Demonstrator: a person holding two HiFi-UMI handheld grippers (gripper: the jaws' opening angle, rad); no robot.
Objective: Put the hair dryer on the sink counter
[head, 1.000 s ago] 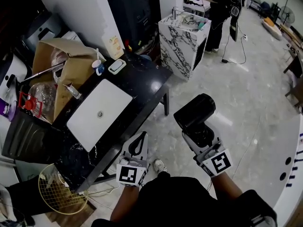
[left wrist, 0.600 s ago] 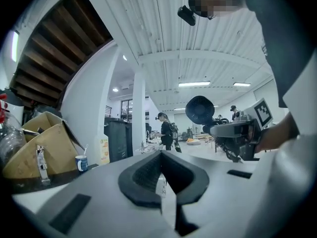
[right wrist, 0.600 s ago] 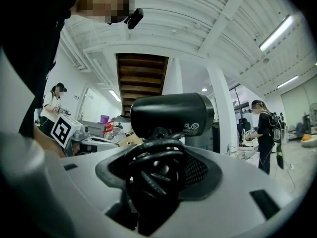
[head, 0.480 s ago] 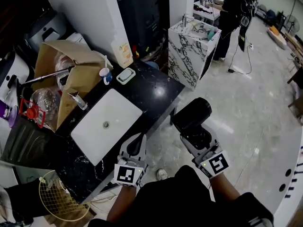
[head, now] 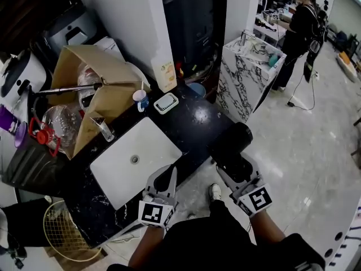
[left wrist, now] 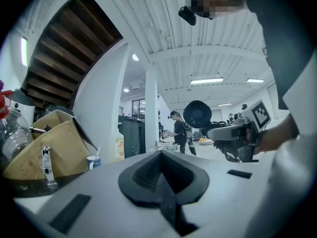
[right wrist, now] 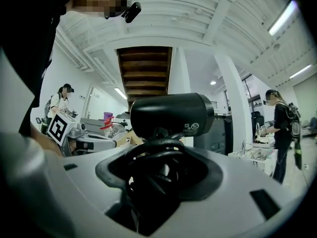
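Observation:
A black hair dryer [head: 230, 144] is held up with its handle and wound cord in my right gripper [head: 237, 164], which is shut on it. It hangs just off the near right edge of the black sink counter [head: 194, 123], whose white basin [head: 135, 160] lies to the left. In the right gripper view the dryer's barrel [right wrist: 171, 114] lies crosswise above the jaws. My left gripper [head: 167, 175] is over the counter's front edge by the basin, shut with nothing in it. The left gripper view shows the dryer [left wrist: 197, 114] off to the right.
On the counter's far end stand a cup with a toothbrush [head: 140, 100] and a soap dish [head: 166, 103]. A cardboard box [head: 98, 86], a glass jar [head: 57, 123] and a wire basket [head: 65, 230] crowd the left. A marble pedestal [head: 248, 75] and a person [head: 302, 30] are beyond.
The counter and basin have come closer and more central in the head view. Both grippers, the right still holding the dryer, now sit at the counter's near edge.

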